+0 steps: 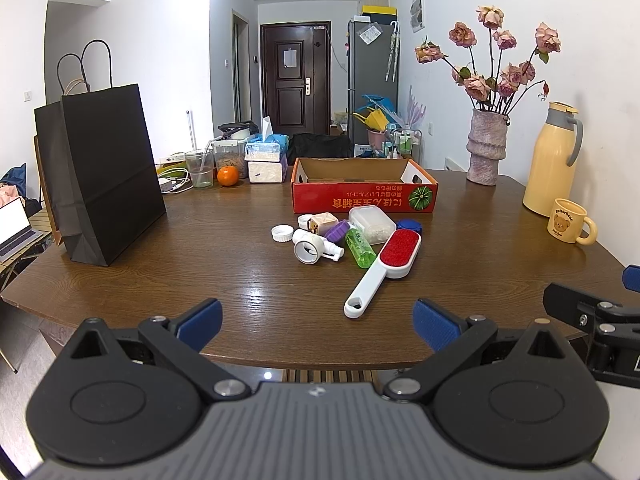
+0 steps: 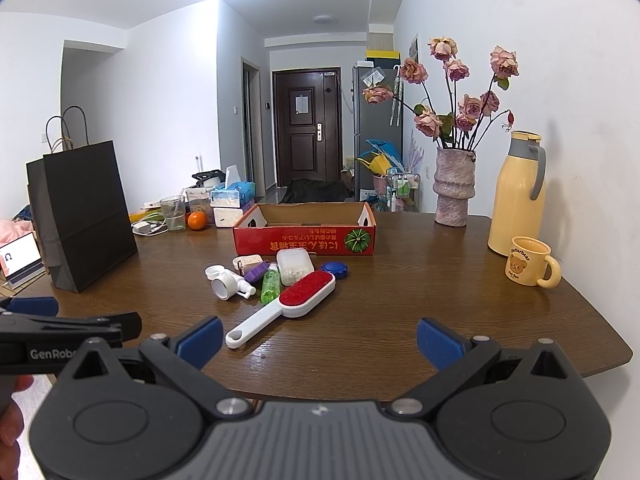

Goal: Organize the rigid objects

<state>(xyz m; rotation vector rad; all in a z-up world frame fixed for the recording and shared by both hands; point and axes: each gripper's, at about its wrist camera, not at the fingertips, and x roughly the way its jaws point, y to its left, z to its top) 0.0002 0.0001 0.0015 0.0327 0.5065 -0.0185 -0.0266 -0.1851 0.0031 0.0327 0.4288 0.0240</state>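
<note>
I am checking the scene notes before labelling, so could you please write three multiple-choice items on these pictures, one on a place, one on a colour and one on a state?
1. Where does the lint brush lie?
A. Inside the red box
B. On the table, nearer the camera than the red box
C. Beside the yellow mug

2. What colour is the brush's pad?
A. Red
B. Green
C. Blue

3. How do the jaws of the left gripper and the right gripper stand?
A. Both open and holding nothing
B. Both shut on a bottle
C. Left shut, right open

Answers: 1 B, the brush rests on the table in front of the red box; 2 A, the pad is red in a white frame; 3 A, wide gaps show between the blue pads, with nothing held.
</note>
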